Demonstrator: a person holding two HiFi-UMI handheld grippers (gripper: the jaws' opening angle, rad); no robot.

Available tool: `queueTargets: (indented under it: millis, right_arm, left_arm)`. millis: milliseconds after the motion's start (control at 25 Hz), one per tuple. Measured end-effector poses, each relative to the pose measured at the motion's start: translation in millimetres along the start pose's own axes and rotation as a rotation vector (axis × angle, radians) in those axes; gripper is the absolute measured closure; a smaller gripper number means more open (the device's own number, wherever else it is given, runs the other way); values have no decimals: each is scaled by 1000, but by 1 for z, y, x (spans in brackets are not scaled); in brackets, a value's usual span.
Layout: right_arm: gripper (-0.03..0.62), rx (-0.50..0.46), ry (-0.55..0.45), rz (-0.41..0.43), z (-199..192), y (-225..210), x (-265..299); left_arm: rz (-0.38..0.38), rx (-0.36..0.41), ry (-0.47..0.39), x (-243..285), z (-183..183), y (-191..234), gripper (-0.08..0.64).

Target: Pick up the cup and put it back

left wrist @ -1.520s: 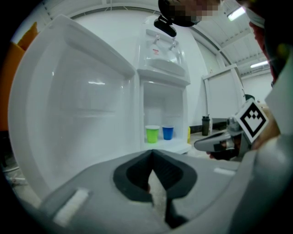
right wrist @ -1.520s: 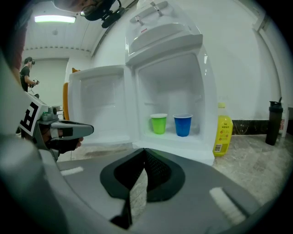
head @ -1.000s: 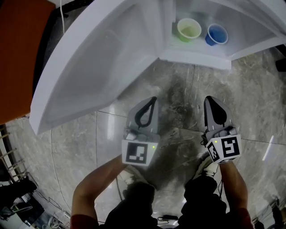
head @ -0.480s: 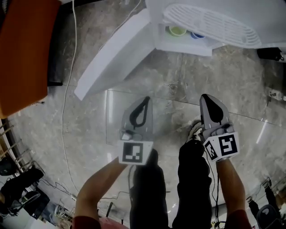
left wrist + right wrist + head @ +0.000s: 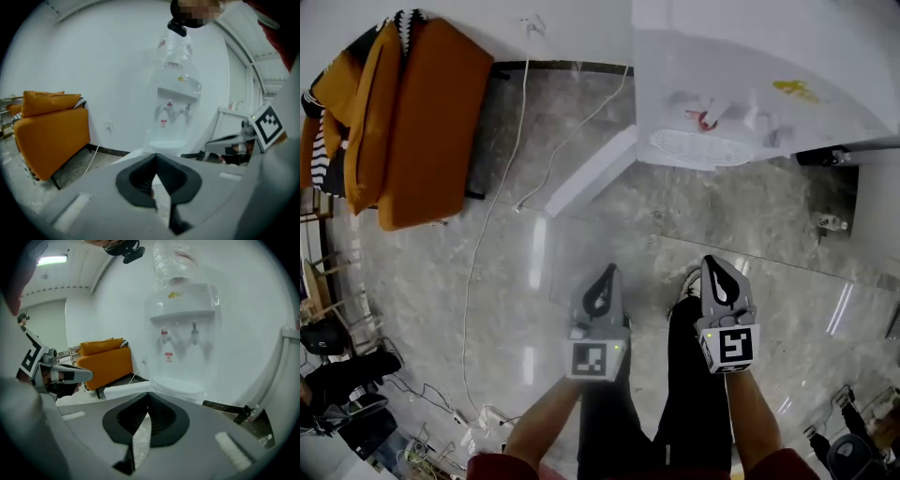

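No cup shows in any current view; the dispenser's lower cabinet is hidden under its drip tray (image 5: pixel 703 147). My left gripper (image 5: pixel 602 274) and right gripper (image 5: pixel 715 265) hang side by side high above the marble floor, both shut with nothing between the jaws. They point toward the white water dispenser (image 5: pixel 741 84). In the left gripper view the shut tips (image 5: pixel 155 157) sit below the dispenser (image 5: pixel 171 117) with its two taps. The right gripper view shows its shut tips (image 5: pixel 149 394) below the dispenser (image 5: pixel 183 310) too.
The dispenser's white cabinet door (image 5: pixel 591 173) stands open, swung out over the floor to the left. An orange sofa (image 5: pixel 412 122) stands at the far left by the wall. White cables (image 5: pixel 525 141) trail across the floor. The person's legs (image 5: pixel 694 375) are under the grippers.
Both grippers have risen together, still shut and empty. The view has pulled up and back; the green and blue cups in the open cabinet have dropped out of sight.
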State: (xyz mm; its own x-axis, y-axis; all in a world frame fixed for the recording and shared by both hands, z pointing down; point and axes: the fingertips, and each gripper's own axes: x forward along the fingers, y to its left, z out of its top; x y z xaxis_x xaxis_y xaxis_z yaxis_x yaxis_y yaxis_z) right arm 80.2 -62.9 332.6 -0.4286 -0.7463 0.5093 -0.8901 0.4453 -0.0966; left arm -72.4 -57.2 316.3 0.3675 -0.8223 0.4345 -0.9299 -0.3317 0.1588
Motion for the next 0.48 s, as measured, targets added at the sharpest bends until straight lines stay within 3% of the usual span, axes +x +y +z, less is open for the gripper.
queueTargets:
  millis: [240,480]
  right_arm:
    - [591,44,-23,-17,102,5,-60]
    - [591,16,-91,-43,215,-6,-128]
  left_arm:
    - [15,63,26,-52,103,-14,560]
    - [16,103,-22,-94,214,-32,560]
